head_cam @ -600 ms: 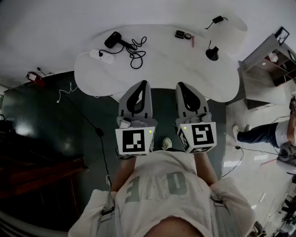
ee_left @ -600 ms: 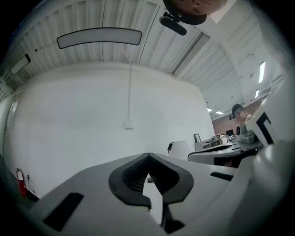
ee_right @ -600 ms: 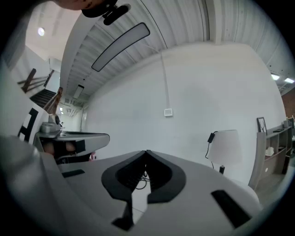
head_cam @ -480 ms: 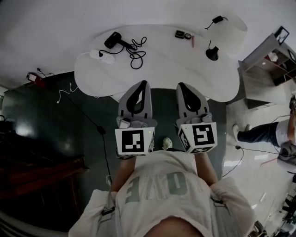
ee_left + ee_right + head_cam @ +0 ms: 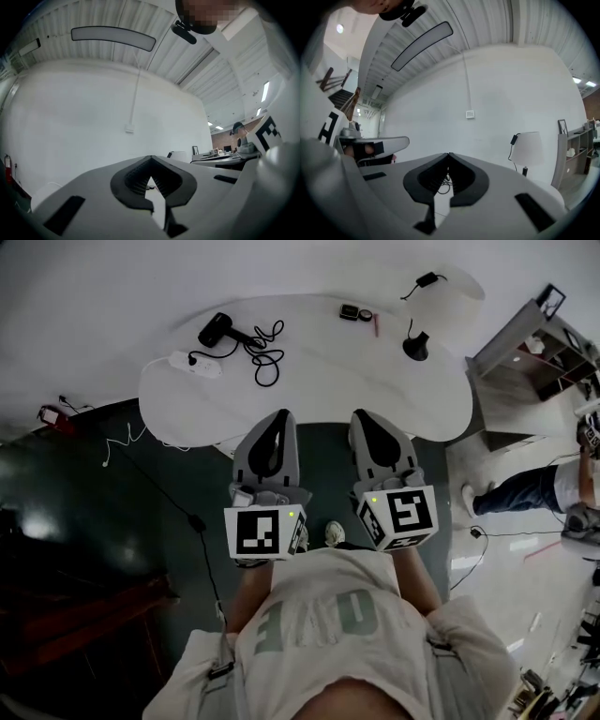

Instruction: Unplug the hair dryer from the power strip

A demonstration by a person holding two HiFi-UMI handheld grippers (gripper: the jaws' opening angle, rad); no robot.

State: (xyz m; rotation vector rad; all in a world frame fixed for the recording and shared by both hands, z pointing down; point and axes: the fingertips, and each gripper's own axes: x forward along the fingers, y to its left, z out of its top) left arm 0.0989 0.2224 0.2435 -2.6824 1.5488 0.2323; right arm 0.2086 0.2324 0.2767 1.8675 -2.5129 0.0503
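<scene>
Left tongs (image 5: 278,415) & right tongs (image 5: 362,415) closed, empty, at table (image 5: 328,367) near edge; hair dryer (image 5: 216,330), power strip (image 5: 192,363) far-left.

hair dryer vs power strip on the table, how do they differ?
Colour: the hair dryer is black, the power strip white. Shape: the dryer is stubby with a handle, the strip a long flat bar. Place: the strip lies nearer the person than the dryer. Both rest at the table's left end, untouched.

Dim, fisheye-warped edges — dark vignette corners
</scene>
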